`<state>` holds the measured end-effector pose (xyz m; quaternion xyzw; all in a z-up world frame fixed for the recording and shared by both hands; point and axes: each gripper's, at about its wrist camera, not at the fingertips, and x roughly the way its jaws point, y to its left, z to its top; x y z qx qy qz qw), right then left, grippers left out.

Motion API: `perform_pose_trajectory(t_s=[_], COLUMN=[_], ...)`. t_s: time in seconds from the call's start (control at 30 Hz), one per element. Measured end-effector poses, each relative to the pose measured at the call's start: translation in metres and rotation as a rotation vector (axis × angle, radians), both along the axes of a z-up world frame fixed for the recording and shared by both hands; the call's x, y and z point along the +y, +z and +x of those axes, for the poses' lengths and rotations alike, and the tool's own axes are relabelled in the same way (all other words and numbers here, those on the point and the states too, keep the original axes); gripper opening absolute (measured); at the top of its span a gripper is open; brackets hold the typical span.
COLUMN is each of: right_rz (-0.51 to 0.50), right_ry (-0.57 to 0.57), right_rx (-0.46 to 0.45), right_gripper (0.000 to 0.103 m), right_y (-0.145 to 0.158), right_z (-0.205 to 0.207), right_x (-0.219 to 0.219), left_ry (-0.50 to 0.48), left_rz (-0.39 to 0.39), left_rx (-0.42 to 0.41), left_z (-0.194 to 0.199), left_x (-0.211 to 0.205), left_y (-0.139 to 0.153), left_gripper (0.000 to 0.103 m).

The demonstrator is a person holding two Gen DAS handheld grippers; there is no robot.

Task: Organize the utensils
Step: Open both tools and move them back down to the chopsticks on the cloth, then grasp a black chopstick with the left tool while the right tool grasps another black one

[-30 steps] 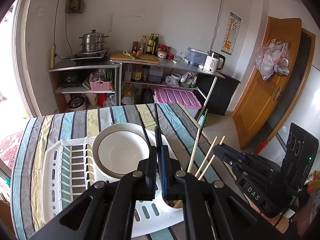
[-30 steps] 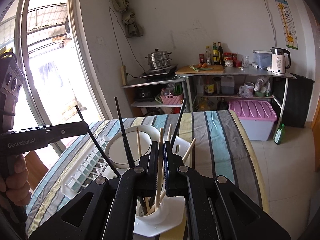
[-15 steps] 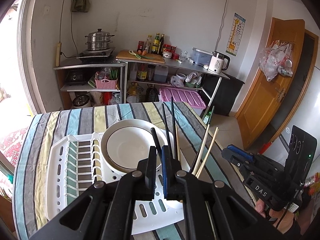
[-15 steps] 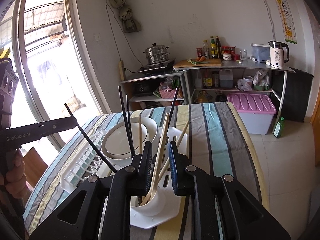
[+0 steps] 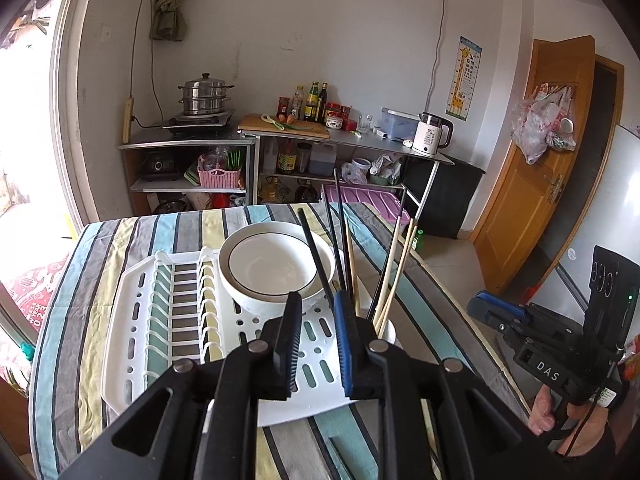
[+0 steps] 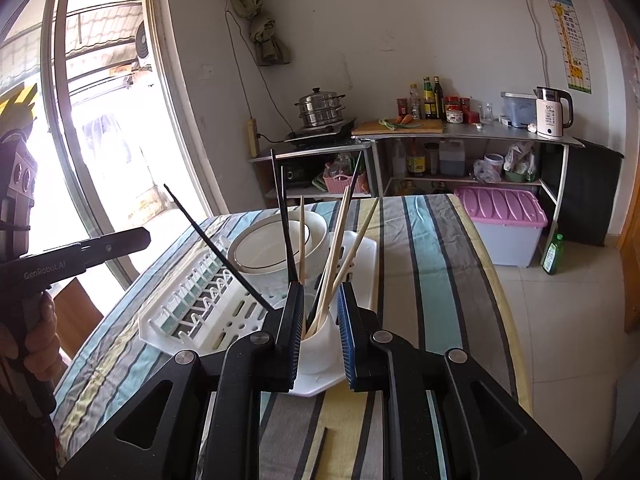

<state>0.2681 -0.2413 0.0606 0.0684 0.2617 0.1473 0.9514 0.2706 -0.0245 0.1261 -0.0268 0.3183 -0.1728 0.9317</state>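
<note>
On the striped surface (image 5: 132,240), both grippers' fingers (image 6: 294,320) stand parted and empty, the left's opening; withdraw straight from the chopsticks (image 6: 336,248) ahead.

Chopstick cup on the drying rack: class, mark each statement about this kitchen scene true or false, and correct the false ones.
1. The white cup holds both black and wooden chopsticks. True.
2. The left gripper pinches a chopstick. False: its jaws are opening and nothing is between them.
3. A white bowl sits on the drying rack. True.
4. The bowl holds soup. False: it is empty.
5. The rack sits on a striped tablecloth. True.
</note>
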Motion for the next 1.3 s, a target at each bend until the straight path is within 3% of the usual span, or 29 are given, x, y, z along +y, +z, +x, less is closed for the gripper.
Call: perform_pose_trajectory(t_s=[0.3, 0.7, 1.03, 1.3], right_rz=[-0.032, -0.058, -0.052, -0.064], right_ry=[0.007, 0.016, 0.022, 0.017], right_rx=[-0.033, -0.011, 0.015, 0.061], right_gripper=[0.02, 0.02, 0.02, 0.02], right_y=[-0.007, -0.031, -0.046, -0.059], right_z=[-0.07, -0.139, -0.16, -0.152], right_x=[0.007, 0.014, 0.017, 0.018], left_ry=[0.024, 0.066, 0.087, 0.08], left_rz=[0.009, 0.005, 0.001, -0.003], left_rx=[-0.014, -0.019, 0.027, 0.07], left_z=[-0.071, -0.151, -0.182, -0.175], left_x=[0.006, 0.007, 0.01, 0.004], left_y=[-0.028, -0.058, -0.083, -0.096], left_gripper=[0.02, 0.02, 0.02, 0.02])
